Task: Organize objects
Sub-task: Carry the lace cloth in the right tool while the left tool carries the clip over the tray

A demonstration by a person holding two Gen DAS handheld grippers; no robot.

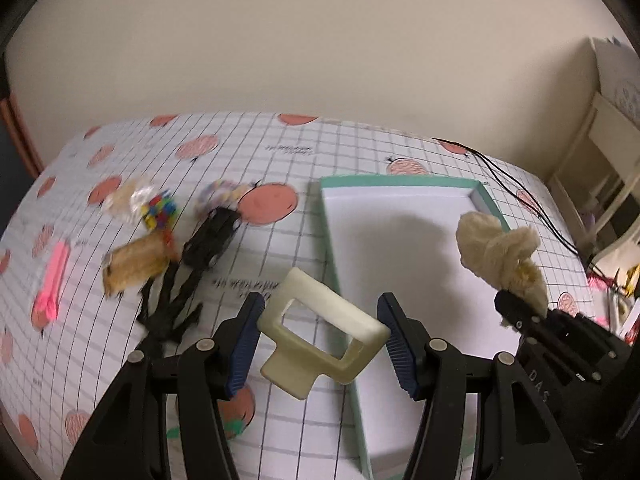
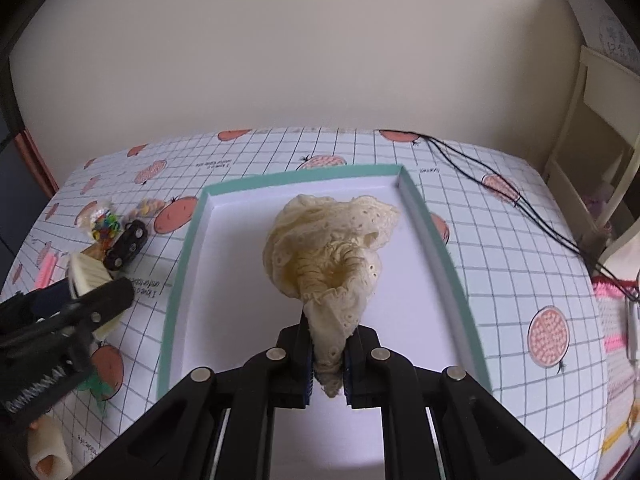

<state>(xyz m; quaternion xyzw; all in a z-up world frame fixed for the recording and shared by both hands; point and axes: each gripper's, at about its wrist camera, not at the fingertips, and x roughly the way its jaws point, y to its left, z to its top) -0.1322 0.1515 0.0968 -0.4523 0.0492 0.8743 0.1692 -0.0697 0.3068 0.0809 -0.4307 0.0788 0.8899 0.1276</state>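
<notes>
right gripper (image 2: 327, 364) clenched on lace cloth (image 2: 332, 248) over the tray (image 2: 178, 280): lower before letting go; left gripper (image 1: 320, 344) pinches plastic frame (image 1: 324, 332) at tray's edge.

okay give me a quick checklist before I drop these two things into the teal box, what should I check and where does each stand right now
1. Right gripper has a firm hold on the cream lace cloth: ok, shut on its lower end.
2. Cloth is over the teal box: ok, it hangs above the white floor.
3. Left gripper holds the cream plastic frame: ok, pinched between both pads.
4. Frame is over the box: not ok, it straddles the left rim.
5. Box floor is free: ok, nothing lies inside.
6. Black toy car and the clutter are clear of the path: ok, they sit left of the box.
</notes>
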